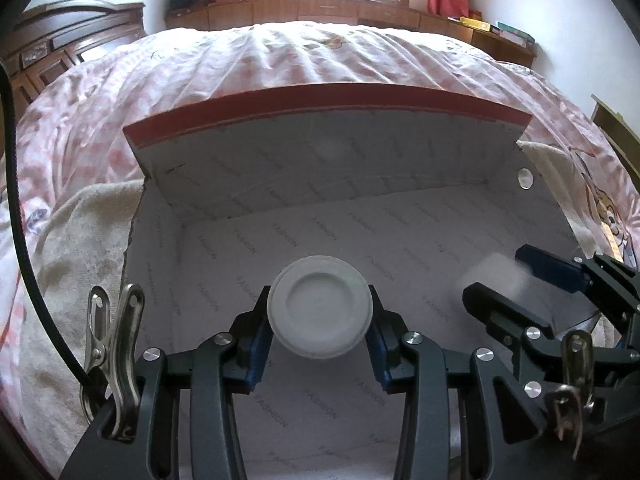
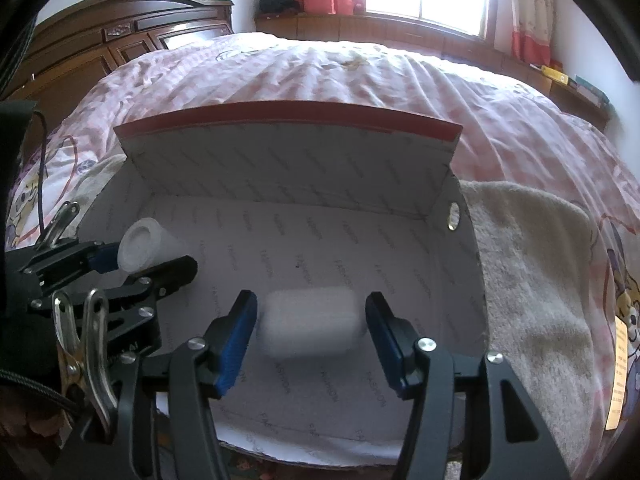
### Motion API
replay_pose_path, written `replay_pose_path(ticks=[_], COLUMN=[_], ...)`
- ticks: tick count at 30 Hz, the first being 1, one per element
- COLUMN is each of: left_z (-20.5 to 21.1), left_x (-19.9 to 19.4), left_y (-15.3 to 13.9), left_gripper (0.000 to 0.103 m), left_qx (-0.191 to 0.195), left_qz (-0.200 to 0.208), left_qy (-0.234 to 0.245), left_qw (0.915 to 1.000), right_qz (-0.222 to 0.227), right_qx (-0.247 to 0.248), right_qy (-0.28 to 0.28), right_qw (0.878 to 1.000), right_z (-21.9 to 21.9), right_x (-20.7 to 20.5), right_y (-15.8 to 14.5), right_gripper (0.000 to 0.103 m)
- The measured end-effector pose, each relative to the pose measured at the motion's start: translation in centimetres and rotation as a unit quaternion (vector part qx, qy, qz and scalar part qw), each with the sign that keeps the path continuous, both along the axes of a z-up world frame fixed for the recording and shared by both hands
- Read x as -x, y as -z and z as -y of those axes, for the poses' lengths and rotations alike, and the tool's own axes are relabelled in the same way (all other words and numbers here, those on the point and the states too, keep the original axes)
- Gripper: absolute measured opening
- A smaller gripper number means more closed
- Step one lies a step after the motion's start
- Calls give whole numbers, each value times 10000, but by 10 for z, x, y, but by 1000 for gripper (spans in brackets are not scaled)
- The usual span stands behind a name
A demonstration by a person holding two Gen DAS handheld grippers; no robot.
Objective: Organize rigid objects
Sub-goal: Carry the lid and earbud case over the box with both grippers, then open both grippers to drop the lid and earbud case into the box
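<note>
An open white cardboard box (image 1: 400,236) (image 2: 340,236), printed FASHION inside, has its red-edged lid standing up at the back. My left gripper (image 1: 320,296) (image 2: 148,264) is shut on a round white cup (image 1: 320,308) (image 2: 144,246), held over the box's left part with its flat round end facing the left wrist camera. Over the box's right part, my right gripper (image 2: 311,300) (image 1: 500,276) has its blue pads against the ends of a rounded white block (image 2: 310,328) (image 1: 490,270). The block looks blurred in both views. The box floor under both grippers is bare.
The box rests on a beige towel (image 1: 72,248) (image 2: 532,264) spread over a pink checked bed cover (image 1: 280,60) (image 2: 320,72). A dark wooden headboard (image 2: 120,32) stands at the left, and a wooden window ledge (image 1: 320,8) with books runs behind the bed.
</note>
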State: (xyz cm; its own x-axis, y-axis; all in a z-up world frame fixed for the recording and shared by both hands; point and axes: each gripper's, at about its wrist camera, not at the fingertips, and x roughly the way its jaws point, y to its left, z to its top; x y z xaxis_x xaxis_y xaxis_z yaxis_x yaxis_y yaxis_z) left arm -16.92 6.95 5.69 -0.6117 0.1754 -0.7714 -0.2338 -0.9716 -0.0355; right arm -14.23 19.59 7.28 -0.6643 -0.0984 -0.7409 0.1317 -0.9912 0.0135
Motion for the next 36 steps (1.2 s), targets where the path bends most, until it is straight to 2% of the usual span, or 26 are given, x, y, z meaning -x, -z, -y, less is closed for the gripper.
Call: replay_pose_path(ticks=[4, 6, 15, 24, 36], left_z=[0, 1, 2, 5, 14], left_x=[-2, -2, -3, -16, -37], left_y=[-4, -4, -5, -20, -27], left_gripper=[42, 42, 42, 42, 42], left_qx=[55, 46, 158, 113, 47], left_qz=[-49, -38, -74, -229, -124], left_qy=[-39, -80, -239, -298, -418], left_qw=[10000, 10000, 9996, 9992, 9990], right_qz=[-29, -40, -56, -215, -409], right_qx=[29, 36, 93, 325, 691], right_qy=[38, 61, 103, 138, 193], right_qw=[10000, 10000, 9999, 9991, 9966], right_z=[-2, -3, -4, -6, -11], right_x=[-1, -1, -4, -15, -42], right_y=[-2, -2, -2, -12, -25], right_gripper=[65, 70, 72, 76, 77])
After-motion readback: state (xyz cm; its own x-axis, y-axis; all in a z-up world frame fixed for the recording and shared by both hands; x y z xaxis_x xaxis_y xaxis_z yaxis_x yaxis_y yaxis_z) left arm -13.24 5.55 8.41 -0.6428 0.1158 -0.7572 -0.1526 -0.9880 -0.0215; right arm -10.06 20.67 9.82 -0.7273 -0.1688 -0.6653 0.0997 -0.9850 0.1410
